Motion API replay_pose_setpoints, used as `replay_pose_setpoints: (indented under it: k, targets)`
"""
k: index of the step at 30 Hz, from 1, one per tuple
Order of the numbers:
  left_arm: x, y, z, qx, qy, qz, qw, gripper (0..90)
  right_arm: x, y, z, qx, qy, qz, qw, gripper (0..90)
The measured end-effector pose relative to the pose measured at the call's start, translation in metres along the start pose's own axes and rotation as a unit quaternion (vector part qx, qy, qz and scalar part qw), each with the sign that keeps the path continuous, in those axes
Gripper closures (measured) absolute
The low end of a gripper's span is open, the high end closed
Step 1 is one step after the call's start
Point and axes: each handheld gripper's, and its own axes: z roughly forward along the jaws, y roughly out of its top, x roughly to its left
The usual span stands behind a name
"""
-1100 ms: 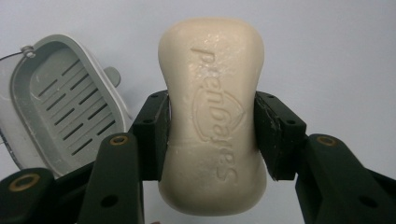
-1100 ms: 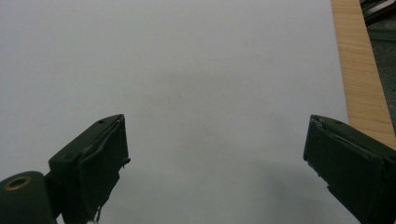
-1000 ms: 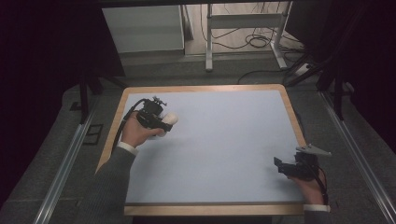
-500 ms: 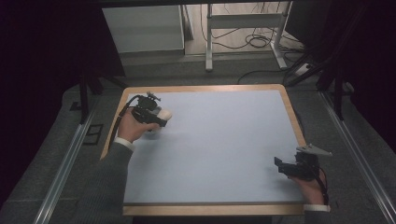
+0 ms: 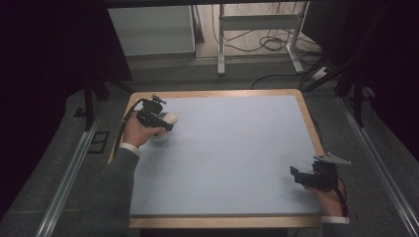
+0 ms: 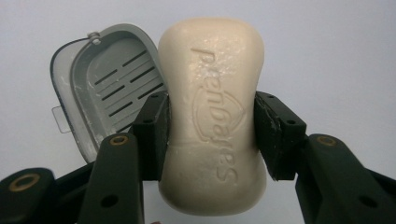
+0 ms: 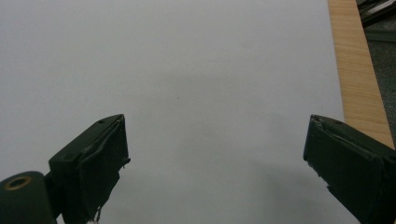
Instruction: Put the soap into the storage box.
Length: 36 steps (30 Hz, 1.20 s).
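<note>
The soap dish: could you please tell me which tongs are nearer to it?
Left. The left tongs hold the soap right beside the dish; the right tongs sit across the table, near its right edge.

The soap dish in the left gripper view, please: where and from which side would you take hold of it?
Probably by the rim of the grey soap dish, across its two long sides, coming from above. It lies open side up on the table, and its walls are thin. The left gripper would first have to put down the soap bar; the right gripper is open and free.
</note>
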Motion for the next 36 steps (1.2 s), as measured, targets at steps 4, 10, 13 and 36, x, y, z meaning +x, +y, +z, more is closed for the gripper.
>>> replay_pose_setpoints:
  k: [4,10,13,36]
  targets:
    - [0.004,0.001,0.002,0.001,-0.002,-0.008,1.0000,49.5,0.000,0.000,0.000,0.001,0.000,0.000,1.0000,6.2]
    - [0.010,0.002,0.008,-0.003,0.003,-0.022,0.9997,49.6,-0.001,0.000,0.000,0.000,0.000,0.000,1.0000,6.1]
    - [0.013,0.002,0.010,0.002,0.007,-0.025,0.9997,49.6,-0.001,0.000,0.000,0.001,-0.001,0.001,1.0000,6.2]
    - [0.029,0.006,0.030,0.010,0.032,-0.066,0.9973,49.5,-0.001,-0.001,0.001,0.003,-0.003,0.000,1.0000,6.1]
